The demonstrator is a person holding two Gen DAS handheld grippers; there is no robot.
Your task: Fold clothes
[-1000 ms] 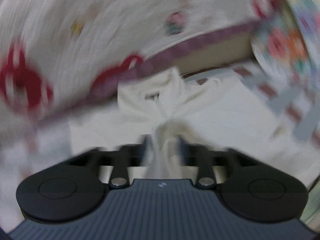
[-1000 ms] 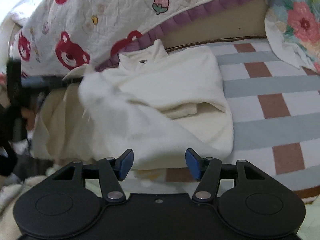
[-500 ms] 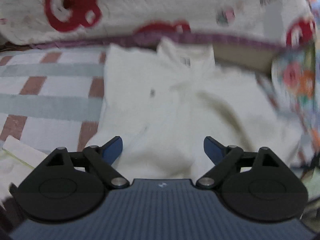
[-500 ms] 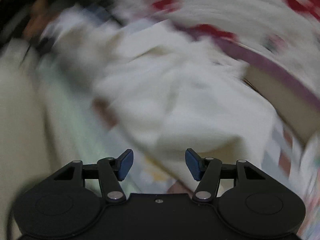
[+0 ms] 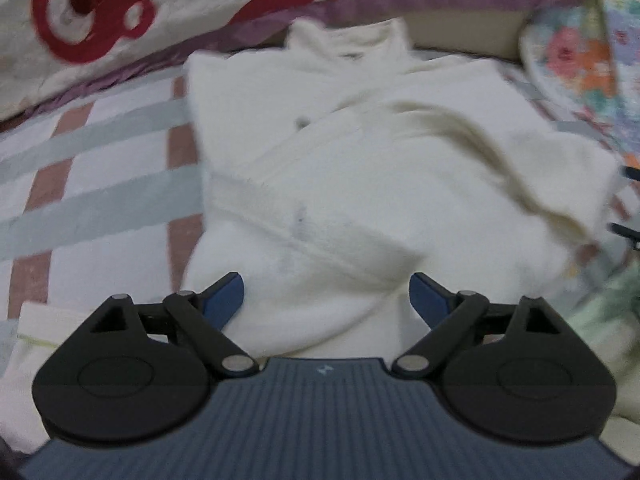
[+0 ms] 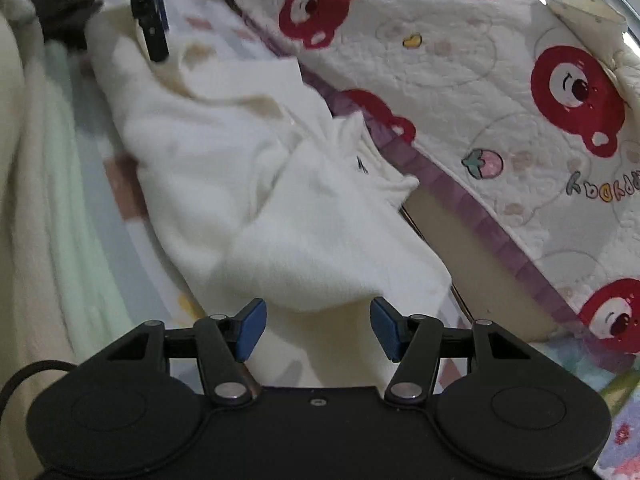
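Note:
A cream fleece top (image 5: 360,152) lies partly folded on the checked bed sheet (image 5: 100,160), collar toward the quilt, one sleeve laid across its front. My left gripper (image 5: 326,298) hovers open just above its near hem, nothing between the blue pads. In the right wrist view the same top (image 6: 260,200) stretches away to the left. My right gripper (image 6: 318,326) is open at its near edge, holding nothing. The left gripper's dark fingers (image 6: 150,12) show at the far end of the top.
A white quilt with red bears (image 6: 480,80) and a purple border runs along the far side of the bed. A floral cushion (image 5: 580,52) sits at the right. A small pale folded cloth (image 5: 32,328) lies near left. Pale green bedding (image 6: 60,200) runs along the bed's edge.
A second ago my left gripper was shut on the top's fabric; it let go and stands open. Both grippers swung to opposite sides of the top. The sleeve now lies across it.

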